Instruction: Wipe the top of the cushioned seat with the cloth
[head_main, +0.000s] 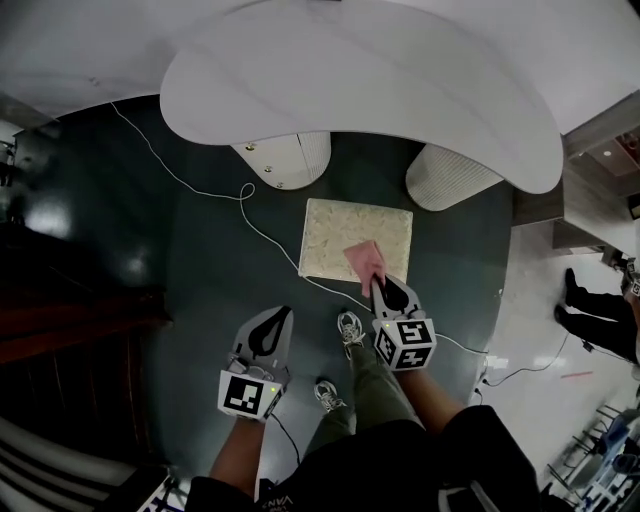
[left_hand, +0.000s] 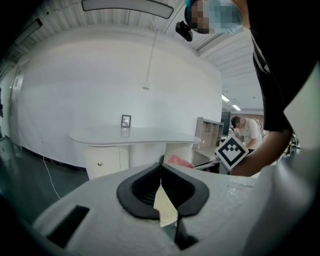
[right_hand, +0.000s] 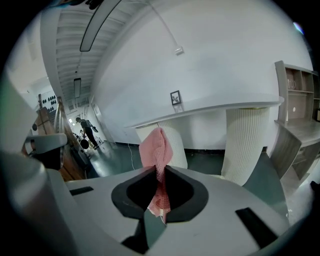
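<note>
Pink cloth clamped in right claw, arm reaching over cushioned seat (near corner); left claw closed.

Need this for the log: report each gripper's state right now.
Left gripper: closed, holding nothing.
Right gripper: closed on the pink cloth.

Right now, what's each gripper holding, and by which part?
Right gripper: pink cloth, pinched near one bunched end. Left gripper: jaws together, nothing held.

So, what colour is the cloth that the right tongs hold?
The cloth is pink, with a fine mesh-like texture. The right gripper view shows it best.
</note>
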